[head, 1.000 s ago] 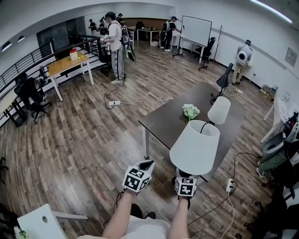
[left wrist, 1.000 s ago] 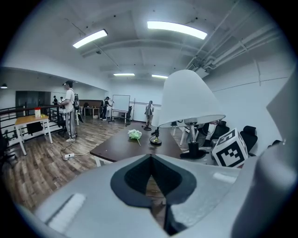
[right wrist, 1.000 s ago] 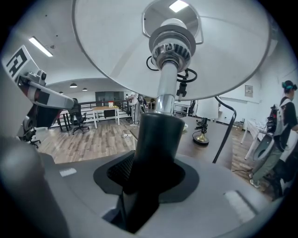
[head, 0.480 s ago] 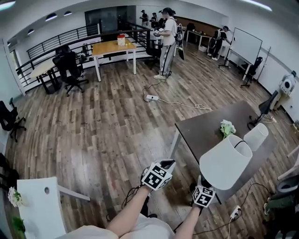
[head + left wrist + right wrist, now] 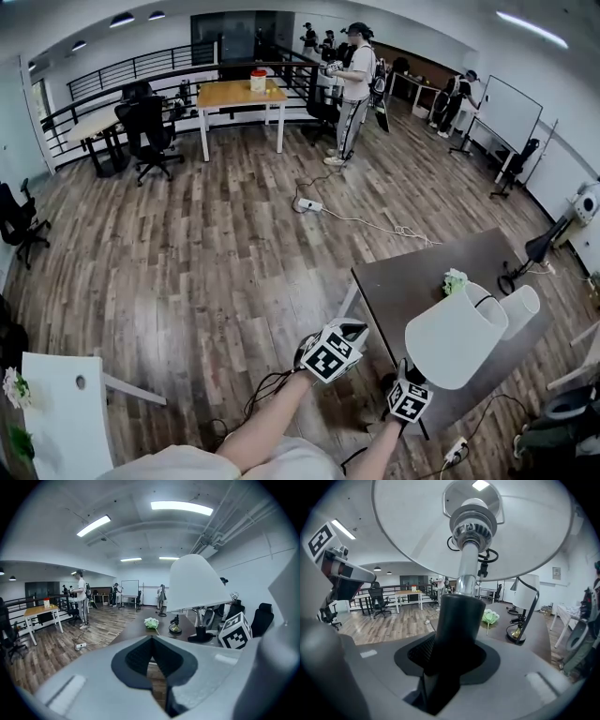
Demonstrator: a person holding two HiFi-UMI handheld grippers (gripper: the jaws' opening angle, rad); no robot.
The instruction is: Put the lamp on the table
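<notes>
The right gripper [image 5: 450, 658] has its jaws set well apart and clamped on the black cylindrical stem of a table lamp with a wide white cone-shaped shade [image 5: 457, 339]. In the right gripper view the stem fills the gap between the dark pads, a chrome neck rises from it, and the open underside of the shade is overhead. From the head view the lamp leans, shade tipped up and to the right, over the near end of the dark brown rectangular table [image 5: 403, 281]. Its foot is hidden under the shade, so whether it touches the tabletop cannot be told. The left gripper [image 5: 151, 641] is just to the left of the lamp, over the wooden plank floor [image 5: 206, 253] beside the table's near corner. Its jaws are together at the tips and there is nothing between them. Farther along the table stands a second, smaller lamp with a white shade and a thin black arm [image 5: 518, 309]. A small bunch of pale green and white flowers [image 5: 455, 279] lies near it. Well apart, across the room, a person in a white top [image 5: 356, 89] stands beside a light wooden desk [image 5: 242, 94].
</notes>
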